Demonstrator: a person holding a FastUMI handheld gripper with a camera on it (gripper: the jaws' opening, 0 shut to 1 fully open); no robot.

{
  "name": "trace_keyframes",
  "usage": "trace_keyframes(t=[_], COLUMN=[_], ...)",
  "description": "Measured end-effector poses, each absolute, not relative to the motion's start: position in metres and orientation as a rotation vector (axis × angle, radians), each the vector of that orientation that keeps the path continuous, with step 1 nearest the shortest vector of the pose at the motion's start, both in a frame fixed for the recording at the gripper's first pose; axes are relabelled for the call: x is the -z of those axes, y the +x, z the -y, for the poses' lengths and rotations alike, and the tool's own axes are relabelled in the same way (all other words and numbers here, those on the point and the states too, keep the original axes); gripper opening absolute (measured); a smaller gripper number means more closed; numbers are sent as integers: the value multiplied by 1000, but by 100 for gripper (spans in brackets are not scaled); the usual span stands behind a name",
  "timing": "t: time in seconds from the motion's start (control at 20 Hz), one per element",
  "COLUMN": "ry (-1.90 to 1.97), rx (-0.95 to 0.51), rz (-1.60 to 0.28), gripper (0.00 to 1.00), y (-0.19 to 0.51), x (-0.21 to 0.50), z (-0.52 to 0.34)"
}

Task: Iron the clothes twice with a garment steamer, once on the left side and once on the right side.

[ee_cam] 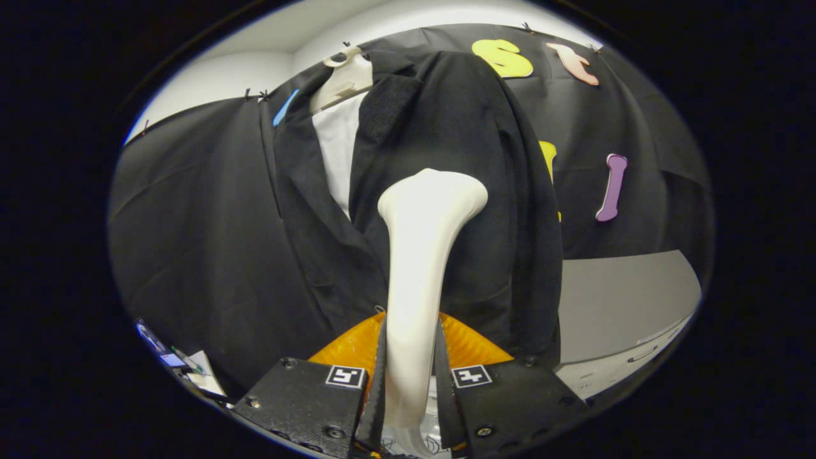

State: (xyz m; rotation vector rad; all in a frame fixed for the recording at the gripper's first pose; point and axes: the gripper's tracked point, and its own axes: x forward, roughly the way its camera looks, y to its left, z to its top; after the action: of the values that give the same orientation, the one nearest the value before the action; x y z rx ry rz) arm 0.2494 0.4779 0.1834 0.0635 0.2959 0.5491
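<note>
Booth wall behind jacket (446, 159); tongs (411, 382) clamp steamer (424, 255), upright, head toward jacket.

The lower end of the steamer (421, 280) is cut off below the gripper (412, 382), whose two fingers press on its handle from both sides and cover it there. Its wide head hides a part of the black jacket (459, 127) behind it. The jacket covers most of the white shirt (336, 146). The small objects (185, 366) beside the fingers are too small and cut off to tell.
</note>
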Motion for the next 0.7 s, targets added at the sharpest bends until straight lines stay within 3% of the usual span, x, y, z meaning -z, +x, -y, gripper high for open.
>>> trace_keyframes(t=[0.7], ry=[35], rx=[-518], rz=[-455], gripper=[36], y=[245], x=[-88], z=[-469])
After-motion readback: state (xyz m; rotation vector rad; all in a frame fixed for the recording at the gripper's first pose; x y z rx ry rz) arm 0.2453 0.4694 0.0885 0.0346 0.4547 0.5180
